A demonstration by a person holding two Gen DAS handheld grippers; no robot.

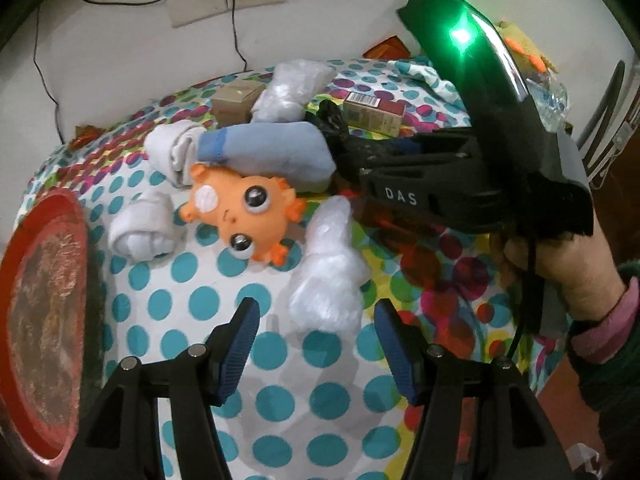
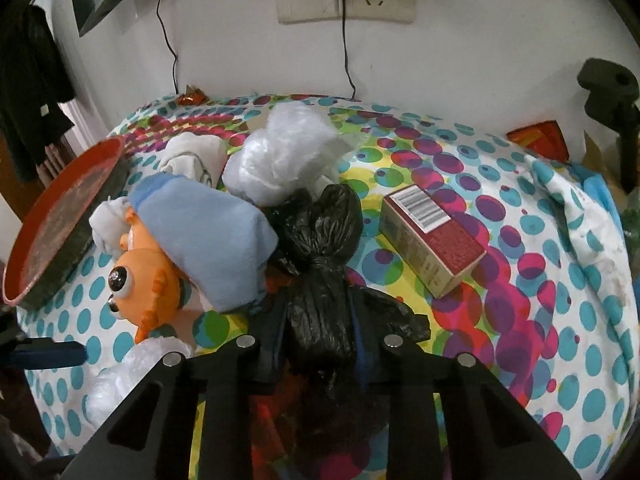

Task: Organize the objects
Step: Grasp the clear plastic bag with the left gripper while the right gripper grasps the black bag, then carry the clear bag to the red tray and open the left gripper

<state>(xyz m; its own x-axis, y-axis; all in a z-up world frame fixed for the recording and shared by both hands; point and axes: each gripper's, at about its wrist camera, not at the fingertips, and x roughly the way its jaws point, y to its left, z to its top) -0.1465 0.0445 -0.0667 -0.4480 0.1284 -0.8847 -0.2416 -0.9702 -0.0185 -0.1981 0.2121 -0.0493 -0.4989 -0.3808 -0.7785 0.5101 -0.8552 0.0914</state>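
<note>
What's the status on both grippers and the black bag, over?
Right gripper shut on black bag. Left gripper open, empty, white plastic wad just ahead. Blue cloth crowds the bag.

The round red tray at the tabletop's left edge is cut off by the frame. A knotted black plastic bag hides the right gripper's fingers. The brown cardboard box sits partly behind a crumpled clear plastic bag.

Crinkled glossy black plastic bag, soft matt blue cloth, smooth rubbery orange toy, printed cardboard box on a dotted fabric cover.
</note>
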